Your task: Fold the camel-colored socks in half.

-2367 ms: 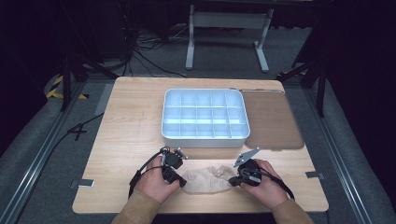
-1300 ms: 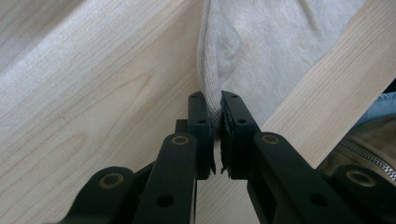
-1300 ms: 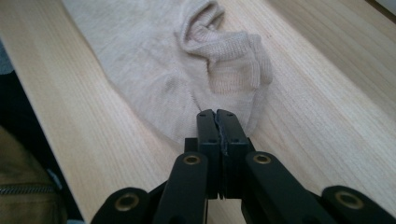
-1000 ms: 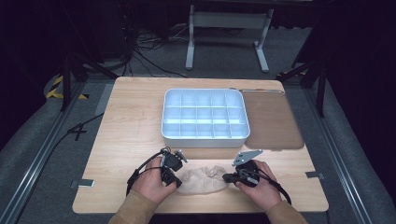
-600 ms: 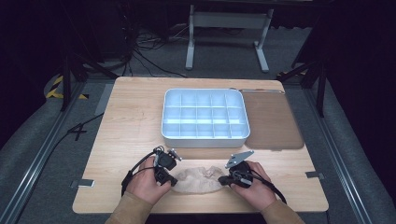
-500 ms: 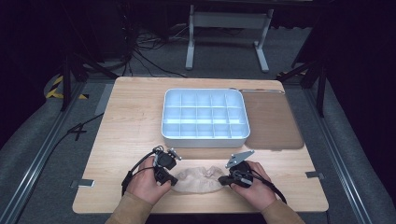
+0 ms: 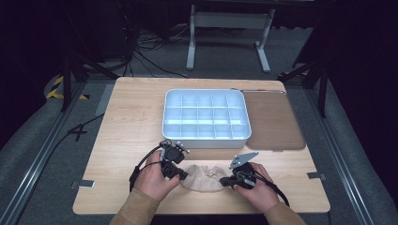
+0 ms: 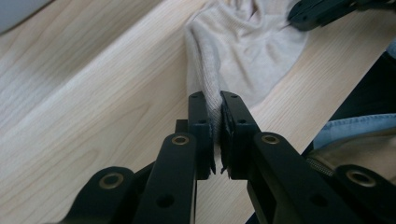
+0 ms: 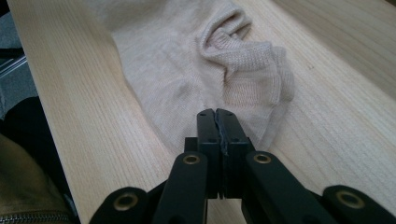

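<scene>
Partly hidden beige sock (image 7: 202,177), left gripper (image 8: 213,122) pinching its edge, right gripper (image 9: 217,126) clamping its end

Centre frame on the bench (image 7: 126,117): compartment tray (image 7: 205,118), mat (image 7: 273,119) touching its right. Lower centre: sock (image 7: 205,176) between left gripper (image 7: 180,175) and right gripper (image 7: 226,181).

A soft beige sock (image 7: 206,176), thin and ribbed, near the front edge of the wooden table. Stretched out sideways, a bit crumpled and wrinkly in the middle. One end pinched up into a raised fold, as the left gripper view shows (image 8: 212,88). Other end flat on the wood, with the thicker knit cuff folded over and bunched into a little loop, as the right gripper view shows (image 9: 196,74).
</scene>
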A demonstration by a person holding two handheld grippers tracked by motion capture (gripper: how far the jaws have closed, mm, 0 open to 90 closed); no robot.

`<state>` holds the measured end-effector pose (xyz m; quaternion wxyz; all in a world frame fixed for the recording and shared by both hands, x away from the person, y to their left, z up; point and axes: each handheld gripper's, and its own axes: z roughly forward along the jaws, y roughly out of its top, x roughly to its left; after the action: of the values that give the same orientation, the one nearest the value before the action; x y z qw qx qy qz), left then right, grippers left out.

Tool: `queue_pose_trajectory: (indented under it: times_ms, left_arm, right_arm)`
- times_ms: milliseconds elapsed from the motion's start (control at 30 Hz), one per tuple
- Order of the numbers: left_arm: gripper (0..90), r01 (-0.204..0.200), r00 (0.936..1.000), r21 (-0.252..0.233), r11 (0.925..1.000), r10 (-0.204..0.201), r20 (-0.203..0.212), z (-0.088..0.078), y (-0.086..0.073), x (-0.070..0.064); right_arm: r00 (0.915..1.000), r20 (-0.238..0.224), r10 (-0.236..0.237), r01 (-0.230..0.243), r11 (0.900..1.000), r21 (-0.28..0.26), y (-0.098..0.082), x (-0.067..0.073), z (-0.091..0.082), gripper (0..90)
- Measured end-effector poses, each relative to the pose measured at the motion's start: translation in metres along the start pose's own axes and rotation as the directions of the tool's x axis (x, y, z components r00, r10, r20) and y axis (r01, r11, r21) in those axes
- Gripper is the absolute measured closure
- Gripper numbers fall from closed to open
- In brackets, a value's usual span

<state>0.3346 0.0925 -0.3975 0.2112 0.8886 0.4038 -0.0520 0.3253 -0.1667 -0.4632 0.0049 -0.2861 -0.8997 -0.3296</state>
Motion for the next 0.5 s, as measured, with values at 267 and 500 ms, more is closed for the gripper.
queue_pose_trajectory:
  times_ms: [267,500]
  left_arm:
    - [83.7,-0.027,0.9989,-0.043,0.9987,0.028,0.038,0.003,0.013,-0.013]
    - [83.3,-0.038,0.9984,-0.065,0.9972,0.041,0.040,0.007,0.022,-0.018]
  right_arm:
    - [0.9998,0.013,-0.014,0.014,1.000,-0.002,-0.001,0.002,0.000,89.9]
    - [0.9999,0.008,-0.008,0.008,1.000,-0.013,-0.003,0.002,0.000,89.8]
